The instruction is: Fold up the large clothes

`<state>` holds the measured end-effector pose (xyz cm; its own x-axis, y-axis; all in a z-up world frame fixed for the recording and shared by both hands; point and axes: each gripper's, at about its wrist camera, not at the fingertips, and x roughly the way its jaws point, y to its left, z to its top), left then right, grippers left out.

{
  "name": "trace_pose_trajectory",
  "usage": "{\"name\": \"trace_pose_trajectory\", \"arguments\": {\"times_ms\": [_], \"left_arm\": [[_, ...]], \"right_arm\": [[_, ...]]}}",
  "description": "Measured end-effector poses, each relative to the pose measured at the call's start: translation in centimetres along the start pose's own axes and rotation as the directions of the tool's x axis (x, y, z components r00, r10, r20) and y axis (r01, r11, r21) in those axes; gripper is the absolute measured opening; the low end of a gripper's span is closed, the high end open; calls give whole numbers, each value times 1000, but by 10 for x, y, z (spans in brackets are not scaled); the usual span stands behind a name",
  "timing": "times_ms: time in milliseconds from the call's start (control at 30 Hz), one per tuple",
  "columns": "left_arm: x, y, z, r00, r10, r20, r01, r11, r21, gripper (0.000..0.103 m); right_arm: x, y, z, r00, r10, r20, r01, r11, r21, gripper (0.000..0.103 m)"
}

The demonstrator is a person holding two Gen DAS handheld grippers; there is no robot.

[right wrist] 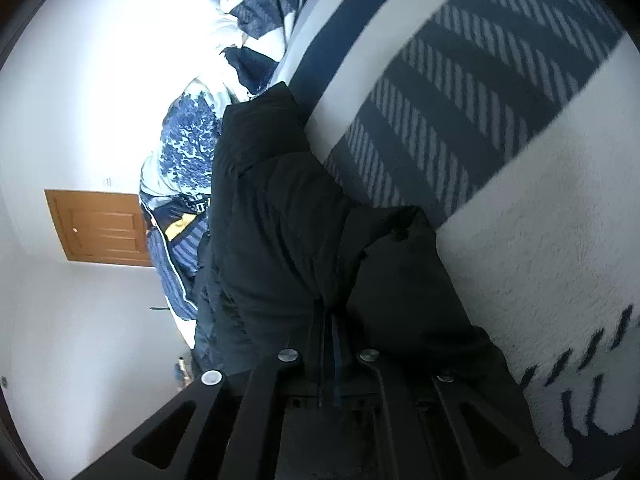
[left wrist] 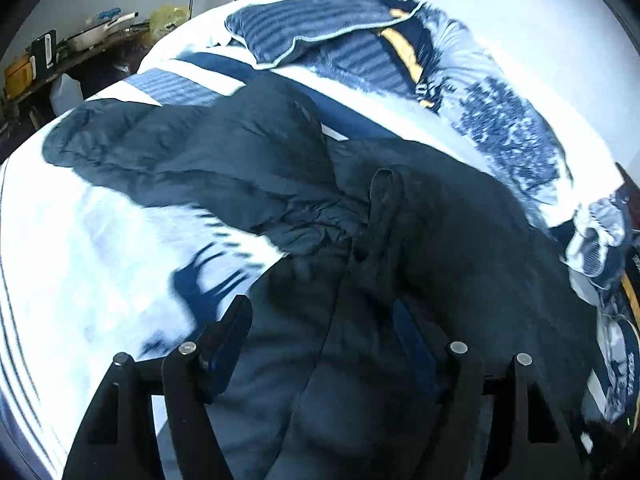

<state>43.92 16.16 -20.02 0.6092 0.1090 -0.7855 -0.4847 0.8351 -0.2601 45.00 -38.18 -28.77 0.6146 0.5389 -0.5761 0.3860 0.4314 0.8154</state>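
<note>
Directly ahead, your left gripper (left wrist: pixel 320 320) hangs spread over the dark puffer jacket (left wrist: pixel 248 168) rumpled on the white-and-blue bedspread (left wrist: pixel 100 240). Your right gripper (right wrist: pixel 330 320) pinches a jacket fold; dark fabric hides its fingertips. Beyond, a patterned duvet (left wrist: pixel 508 120) blurs.

A bed (left wrist: pixel 80 248) fills the room's middle, spread with a white and blue blanket (right wrist: pixel 520 240) and bright with daylight. A striped pillow (left wrist: pixel 316 24) lies at its far end beside a crumpled patterned quilt (left wrist: pixel 508 128). Behind stand pale walls (right wrist: pixel 80 80), a brown wooden door (right wrist: pixel 100 226) and a cluttered desk (left wrist: pixel 80 52).
</note>
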Motion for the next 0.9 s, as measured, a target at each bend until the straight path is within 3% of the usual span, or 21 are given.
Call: {"name": "trace_pose_trajectory", "arguments": {"times_ms": [67,100,167,200,233,300,367,600,767,900], "left_arm": [[-19,-2,-10,1000,-5,6,5,1000,0,74],[-38,2,-20,1000,-13,6,13,1000,8,74],[-63,4,-31,1000,-18,15,17,1000,22,74],[-84,9,-43,1000,-16,26,16,999,31,74],[-93,6,-48,999,-19,33,17,999,35,74],[-125,18,-66,998,-31,49,28,999,45,75],[-140,21,-73,998,-41,44,38,998,54,76],[-217,55,-109,990,-130,50,128,991,41,77],[-262,64,-109,982,-172,74,168,984,55,81],[-291,82,-110,977,-171,124,167,985,44,84]], "right_arm": [[-2,4,-2,1000,-7,5,7,1000,-8,7],[-4,8,-5,1000,-12,9,12,1000,-21,13],[-13,19,-14,1000,-12,22,13,998,-65,34],[-19,25,-21,1000,-7,29,9,996,-88,55],[-28,31,-31,999,14,33,-11,995,-103,65],[-52,41,-60,994,102,32,-98,988,-119,65],[-79,48,-97,989,140,45,-131,979,-155,66],[-161,91,-237,992,95,86,-66,955,-290,70],[-200,144,-294,988,37,151,28,913,-406,75],[-208,176,-322,987,39,153,37,883,-469,77]]}}
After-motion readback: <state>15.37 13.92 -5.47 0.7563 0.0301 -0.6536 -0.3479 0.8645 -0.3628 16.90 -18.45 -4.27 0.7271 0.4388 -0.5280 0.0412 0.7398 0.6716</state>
